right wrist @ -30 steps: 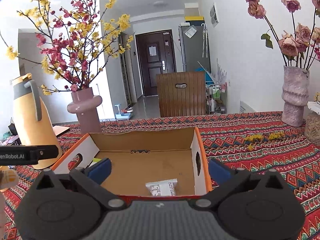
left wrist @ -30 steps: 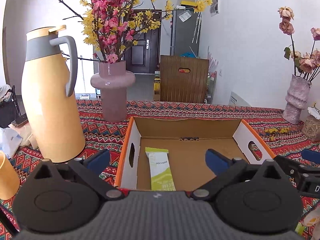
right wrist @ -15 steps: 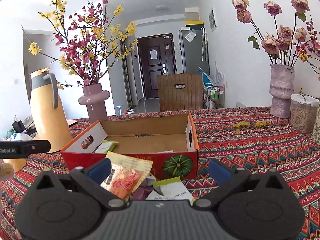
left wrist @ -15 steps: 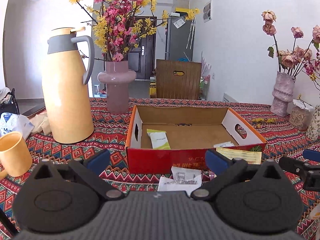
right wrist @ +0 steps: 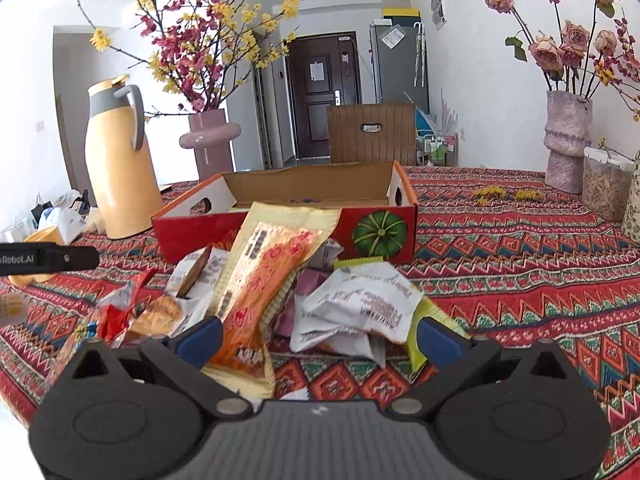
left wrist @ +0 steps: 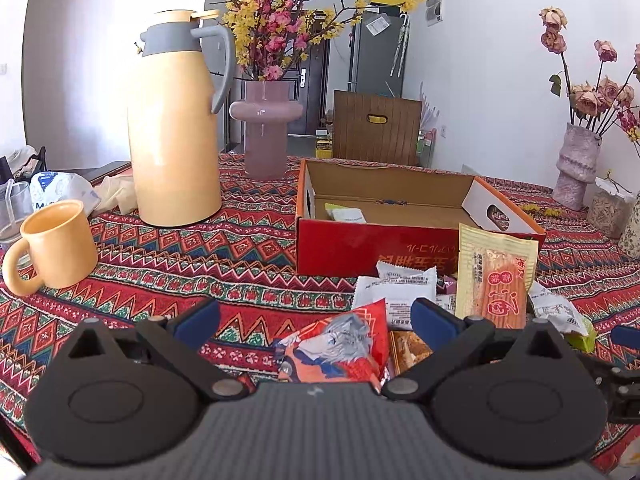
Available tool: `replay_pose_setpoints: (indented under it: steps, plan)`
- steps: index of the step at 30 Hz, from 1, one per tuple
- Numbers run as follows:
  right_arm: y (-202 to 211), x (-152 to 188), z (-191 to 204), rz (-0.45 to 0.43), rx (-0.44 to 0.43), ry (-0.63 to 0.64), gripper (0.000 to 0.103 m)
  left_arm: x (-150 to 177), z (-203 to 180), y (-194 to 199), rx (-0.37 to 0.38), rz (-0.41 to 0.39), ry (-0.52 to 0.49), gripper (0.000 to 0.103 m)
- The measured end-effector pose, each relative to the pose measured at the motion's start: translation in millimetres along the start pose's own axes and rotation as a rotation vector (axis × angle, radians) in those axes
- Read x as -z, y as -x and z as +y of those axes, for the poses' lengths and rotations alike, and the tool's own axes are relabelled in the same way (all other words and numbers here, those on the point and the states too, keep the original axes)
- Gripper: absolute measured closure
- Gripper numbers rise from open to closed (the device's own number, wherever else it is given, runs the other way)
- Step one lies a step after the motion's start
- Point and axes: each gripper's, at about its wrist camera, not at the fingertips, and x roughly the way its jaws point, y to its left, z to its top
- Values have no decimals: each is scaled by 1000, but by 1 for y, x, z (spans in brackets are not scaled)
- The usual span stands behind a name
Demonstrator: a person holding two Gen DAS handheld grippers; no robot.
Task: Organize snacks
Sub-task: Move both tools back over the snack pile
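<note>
White walls and a dark door (right wrist: 322, 94) at the back of the room fill the upper centre of both views, with a brown slatted chair back (left wrist: 376, 128) just behind the surface (left wrist: 240, 240), which is covered in a red zigzag-patterned cloth. At left stand a yellow jug (left wrist: 176, 120), a yellow mug (left wrist: 56, 248) and a pink vase (left wrist: 266, 128) of blossom branches; a pale vase of dried roses (right wrist: 568, 144) stands at far right. The open red cardboard box (left wrist: 360, 248) sits mid-frame with a green packet (left wrist: 344, 214) inside. The pile of snacks (right wrist: 280, 288) lies on the cloth just in front of the box. The left tool (left wrist: 314, 316) and right tool (right wrist: 320, 332) are both spread wide, holding nothing, low in frame over the pile.
</note>
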Motion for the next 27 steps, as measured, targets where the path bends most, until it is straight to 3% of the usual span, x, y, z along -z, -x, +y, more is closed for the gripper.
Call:
replay_pose_setpoints:
  steps: [7,15,22,27]
  plan:
    - [-1,23,30,72,-28,39,0,15,3,8,8,36,-2,0]
    - [-14,39,40,114,10,37,1,24,7,12,25,57,3,0]
    - [-10,41,40,101,-31,33,23,28,10,7,28,81,14,0]
    - [-9,41,34,105,-54,3,26,29,12,5,22,94,25,0]
